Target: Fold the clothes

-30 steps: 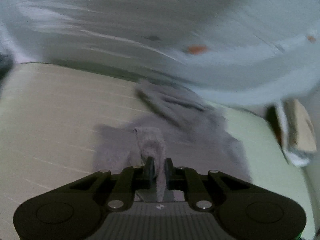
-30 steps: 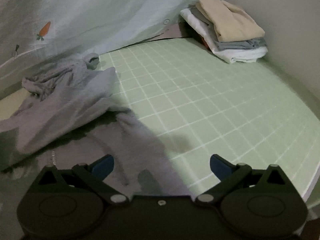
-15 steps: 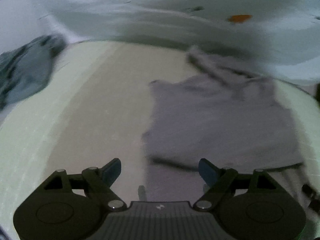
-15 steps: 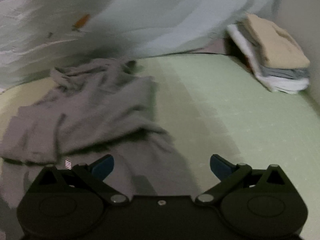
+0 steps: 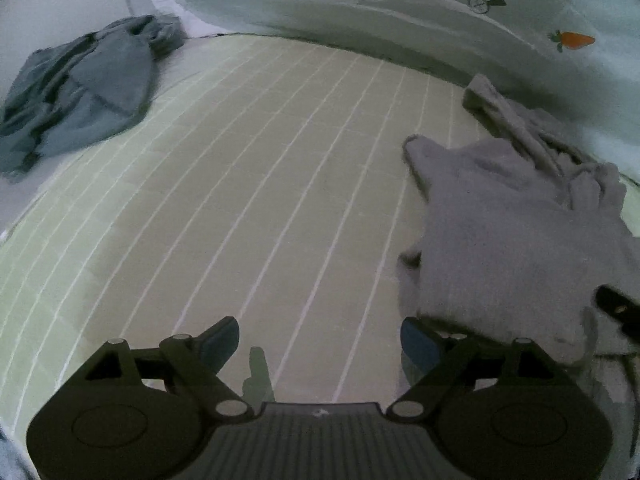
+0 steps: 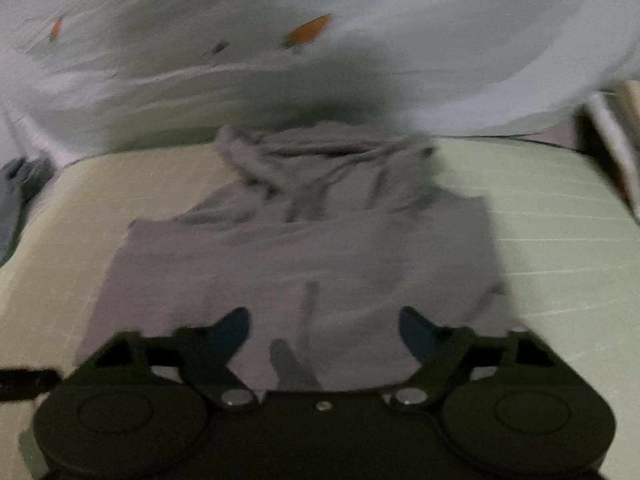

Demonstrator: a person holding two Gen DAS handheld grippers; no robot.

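Now we hold our left gripper (image 5: 320,340) over the green checked sheet (image 5: 248,208), jaws opening on nothing; the grey hoodie (image 5: 512,240) lies just right. Our right gripper (image 6: 324,328) hangs above it, jaws closing, pads off the cloth.

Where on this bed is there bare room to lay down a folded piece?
The widest bare stretch of the green checked sheet lies between the blue-grey garment and the grey hoodie. It is crowded around the hoodie and against the carrot-print blanket.
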